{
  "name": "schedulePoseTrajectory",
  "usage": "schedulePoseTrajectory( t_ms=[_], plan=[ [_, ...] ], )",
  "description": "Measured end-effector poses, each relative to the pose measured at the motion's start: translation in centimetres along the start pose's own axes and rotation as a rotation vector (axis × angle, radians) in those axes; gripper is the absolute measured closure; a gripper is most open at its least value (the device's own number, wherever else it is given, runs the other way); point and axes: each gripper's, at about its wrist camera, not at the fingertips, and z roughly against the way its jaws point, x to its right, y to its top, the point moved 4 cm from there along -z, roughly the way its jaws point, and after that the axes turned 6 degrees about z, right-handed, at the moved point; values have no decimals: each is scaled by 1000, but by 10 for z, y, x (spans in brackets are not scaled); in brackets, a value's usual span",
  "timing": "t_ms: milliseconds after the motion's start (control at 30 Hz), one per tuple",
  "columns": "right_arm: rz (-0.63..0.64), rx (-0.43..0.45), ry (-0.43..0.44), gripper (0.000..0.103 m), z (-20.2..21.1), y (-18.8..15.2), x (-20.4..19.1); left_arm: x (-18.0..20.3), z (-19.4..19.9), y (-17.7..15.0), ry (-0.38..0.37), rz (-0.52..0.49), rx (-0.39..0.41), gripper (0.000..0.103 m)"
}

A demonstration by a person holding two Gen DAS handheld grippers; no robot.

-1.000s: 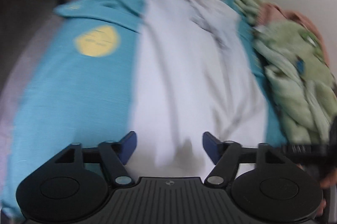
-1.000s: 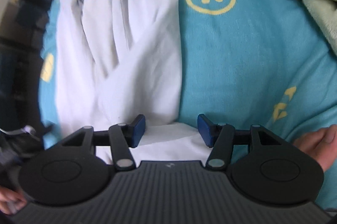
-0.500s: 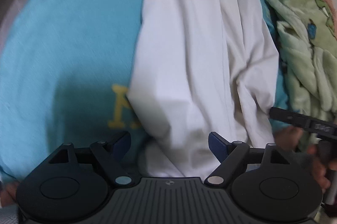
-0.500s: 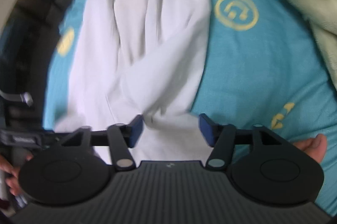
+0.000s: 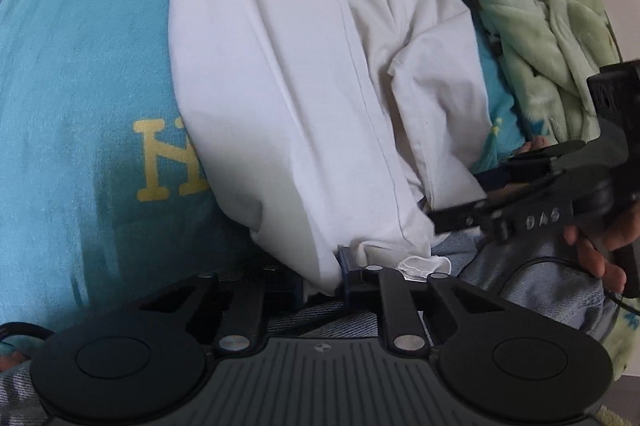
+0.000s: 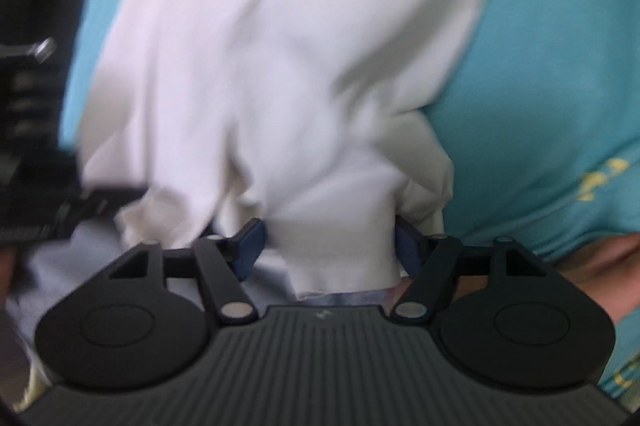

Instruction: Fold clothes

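Note:
A white garment [image 5: 280, 66] lies lengthwise on a teal bed cover [image 5: 80, 66]. My left gripper [image 5: 322, 278] is at the garment's near end. Its jaws are closing, and the blue pads pinch a bunched fold of the hem. In the right wrist view, which is blurred, the same white garment [image 6: 280, 86] runs away from my right gripper [image 6: 328, 244]. Those jaws are also closing, and a thick wad of the near edge fills most of the gap between the blue pads [image 6: 250, 242]. I cannot see them squeezing it.
A green plush blanket [image 5: 540, 6] is heaped along the bed's right side. Pale blue denim [image 5: 520, 286] shows below the garment's near end. A hand [image 5: 600, 250] grips the other tool at right. The teal cover [image 6: 540, 66] carries yellow prints.
Both grippers tipped downward and came in over the garment's near edge. The left jaws went from wide apart to pinched on the hem. The right jaws narrowed around a wad of cloth.

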Motion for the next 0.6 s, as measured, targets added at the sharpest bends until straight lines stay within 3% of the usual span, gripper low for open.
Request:
schedulePoseTrajectory(
  t_ms=[33,67,200,467,600],
  plan=[
    [4,15,-17,78,2,-1,-1,0,5,0,-9,7,13,90],
    [0,30,-19,85,6,-2,0,-1,12,0,-22,17,33,90],
    [1,123,-2,89,31,-14,0,-4,44,-4,-94,68,128,91],
    [-80,458,74,93,126,-30,7,3,120,-15,-266,148,362,93],
    [-95,607,87,93,180,-40,6,32,160,-11,-317,146,477,93]
  ],
)
